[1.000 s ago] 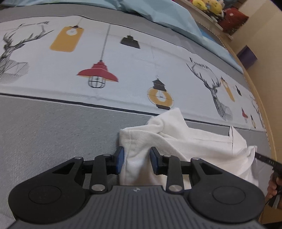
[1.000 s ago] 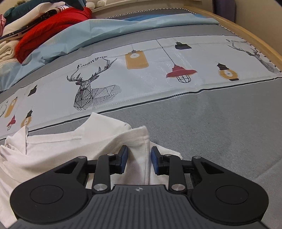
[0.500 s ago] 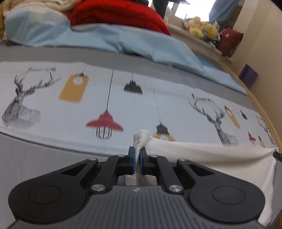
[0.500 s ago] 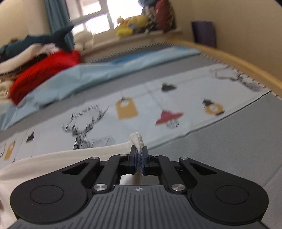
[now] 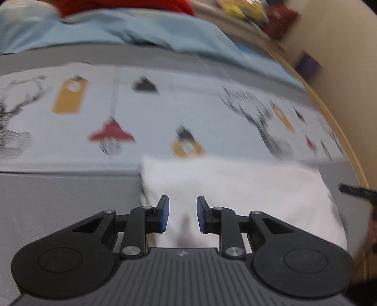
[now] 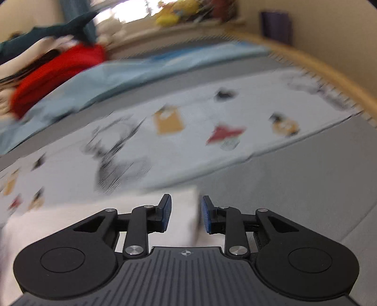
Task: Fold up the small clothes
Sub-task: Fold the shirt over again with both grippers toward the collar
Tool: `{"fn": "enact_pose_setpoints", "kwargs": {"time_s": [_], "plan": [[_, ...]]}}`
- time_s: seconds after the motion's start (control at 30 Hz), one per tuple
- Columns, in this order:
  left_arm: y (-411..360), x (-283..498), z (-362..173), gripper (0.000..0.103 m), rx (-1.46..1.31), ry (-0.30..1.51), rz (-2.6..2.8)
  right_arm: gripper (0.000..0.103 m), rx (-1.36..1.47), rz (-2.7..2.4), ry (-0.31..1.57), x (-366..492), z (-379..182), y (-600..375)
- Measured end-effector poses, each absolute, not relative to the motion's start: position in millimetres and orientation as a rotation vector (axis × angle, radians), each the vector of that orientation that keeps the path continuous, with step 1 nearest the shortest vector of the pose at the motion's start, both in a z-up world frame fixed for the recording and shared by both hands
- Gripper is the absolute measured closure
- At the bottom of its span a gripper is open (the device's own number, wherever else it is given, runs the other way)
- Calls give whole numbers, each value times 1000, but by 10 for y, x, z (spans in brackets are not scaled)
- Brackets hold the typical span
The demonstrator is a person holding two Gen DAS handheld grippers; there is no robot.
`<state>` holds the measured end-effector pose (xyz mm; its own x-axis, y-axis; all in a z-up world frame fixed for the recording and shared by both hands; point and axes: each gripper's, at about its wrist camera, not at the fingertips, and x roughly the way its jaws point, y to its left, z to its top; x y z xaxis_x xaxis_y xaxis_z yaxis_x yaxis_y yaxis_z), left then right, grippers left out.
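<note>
- Two handheld grippers are seen low over a bed, each with its blue-padded fingers spread apart and nothing pinched between them.
- At the left gripper [image 5: 181, 213], a white garment [image 5: 247, 188] is laid flat on the grey bedding [image 5: 59, 200]; its near-left part is seen through the gap between the parted fingers, and its left edge is found just beyond the left finger.
- At the right gripper [image 6: 185, 214], the same white garment [image 6: 70, 219] is spread to the left, with its right edge framed between the open fingers [image 6: 165, 213]; whether cloth is touched by either pad cannot be told through the blur.
- At the far right edge of the left view, a dark tool part [image 5: 358, 191] is glimpsed past the garment's far side.
- Beyond the garment, a pale printed sheet [image 5: 165, 110] is stretched across the bed, marked with lamps and deer heads, all smeared by motion blur.
- Farther back, a light blue cover [image 6: 122, 77] is bunched along the bed, and a red fabric pile [image 6: 54, 77] is heaped upon it.
- At the rear, yellow soft toys [image 6: 179, 9] are lined on a ledge, and a curved wooden bed rim [image 6: 318, 68] is set against a beige wall.
</note>
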<state>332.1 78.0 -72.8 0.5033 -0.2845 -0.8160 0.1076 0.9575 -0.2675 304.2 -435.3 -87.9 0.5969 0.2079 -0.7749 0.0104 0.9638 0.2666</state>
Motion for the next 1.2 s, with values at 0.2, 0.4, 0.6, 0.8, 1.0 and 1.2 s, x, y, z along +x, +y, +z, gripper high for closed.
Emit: {"fn": "enact_pose_setpoints", "kwargs": {"time_s": [0.2,0.4,0.6,0.8,1.0,1.2], "plan": [[640,2926,-1152,75,-92,1311,-427,72,-47,329,1192,2446,-1172,-4158],[695,2636,-1147,76,-51,1340,-384,73,17,297,1193,2187,-1029,-4287],[743,2527,-1180,76,-12,1391,-342,73,-95,354,1283,2023,-1117,-4174],[618,2413,-1134,98,126,1384,-371,94,-139,388,1249,1950,-1076,-4133],[706,2355,-1047,99,144,1392,-368,99,-45,366,1242,1948,-963,-4360],[709,2315,-1122,102,264,1438,-299,103,-167,219,1326,1896,-1121,-4466]]}}
